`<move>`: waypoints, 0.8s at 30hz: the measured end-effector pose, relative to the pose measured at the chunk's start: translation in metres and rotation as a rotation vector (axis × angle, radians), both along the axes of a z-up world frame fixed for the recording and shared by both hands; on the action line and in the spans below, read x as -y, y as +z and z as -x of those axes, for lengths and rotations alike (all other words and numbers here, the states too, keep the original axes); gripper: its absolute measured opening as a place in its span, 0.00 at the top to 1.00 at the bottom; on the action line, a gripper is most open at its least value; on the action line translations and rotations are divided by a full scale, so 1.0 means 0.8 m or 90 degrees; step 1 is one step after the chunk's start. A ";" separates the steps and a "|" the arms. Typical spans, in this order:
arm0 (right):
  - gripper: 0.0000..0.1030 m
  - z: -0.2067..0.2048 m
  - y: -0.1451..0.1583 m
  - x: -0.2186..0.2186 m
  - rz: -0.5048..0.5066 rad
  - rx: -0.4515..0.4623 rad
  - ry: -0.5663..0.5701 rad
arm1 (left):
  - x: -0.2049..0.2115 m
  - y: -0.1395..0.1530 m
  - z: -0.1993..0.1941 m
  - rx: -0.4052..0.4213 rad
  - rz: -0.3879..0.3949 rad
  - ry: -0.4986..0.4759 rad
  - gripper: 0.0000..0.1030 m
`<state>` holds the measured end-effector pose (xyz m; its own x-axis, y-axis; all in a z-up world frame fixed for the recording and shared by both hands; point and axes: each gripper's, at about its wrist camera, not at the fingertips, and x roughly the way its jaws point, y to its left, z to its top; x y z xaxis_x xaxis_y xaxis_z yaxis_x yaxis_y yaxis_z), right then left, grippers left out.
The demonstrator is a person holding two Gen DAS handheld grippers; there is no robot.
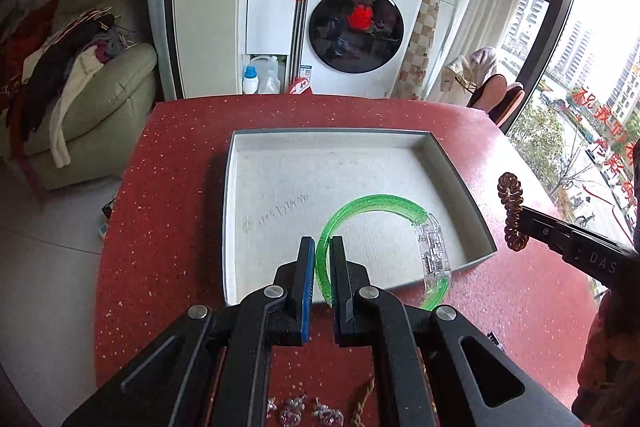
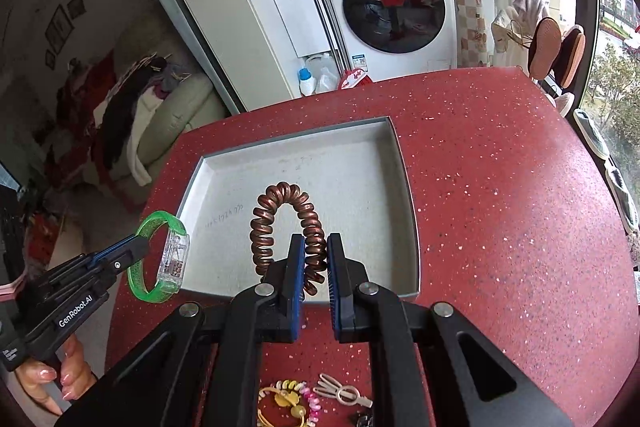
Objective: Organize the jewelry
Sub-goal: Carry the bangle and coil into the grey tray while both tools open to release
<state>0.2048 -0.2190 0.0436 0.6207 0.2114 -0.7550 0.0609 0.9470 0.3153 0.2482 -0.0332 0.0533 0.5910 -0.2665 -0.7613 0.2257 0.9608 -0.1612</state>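
The left tool (image 1: 320,247) is clamped on the near side of a green bangle (image 1: 380,211), which stands out beyond its tips with a clear plastic clasp on the far right of the ring; seen from the left wrist, the bangle hangs over the near right part of a shallow white tray (image 1: 240,155). The right tool (image 2: 316,247) is pinched on one end of a brown coiled hair tie (image 2: 280,203), whose loop arches up and to the left of the tips, over the near middle of the same tray (image 2: 394,147). From the right wrist the left tool (image 2: 138,241) shows at the lower left with the bangle (image 2: 150,223) just off the tray's left edge, a hand (image 2: 60,379) gripping its handle. From the left wrist the hair tie (image 1: 512,211) hangs at the right, past the tray's right rim. The tray sits on a red speckled desk (image 1: 168,187). On the desk's near edge, below the tools, lie sparkly earrings (image 1: 304,411), a yellow and pink hair tie (image 2: 288,403) and a beige hair clip (image 2: 340,391). A washing machine (image 1: 360,27) stands behind.
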 end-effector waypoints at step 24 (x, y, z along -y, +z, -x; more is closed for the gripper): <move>0.82 -0.075 -0.111 -0.022 0.093 -0.086 0.006 | 0.052 -0.122 -0.094 -0.038 -0.156 0.021 0.74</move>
<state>0.2645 -0.2016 -0.0448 0.5099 0.0989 -0.8545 0.0837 0.9830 0.1637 0.3234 -0.0750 -0.0445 0.5487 -0.0519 -0.8344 0.1912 0.9794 0.0648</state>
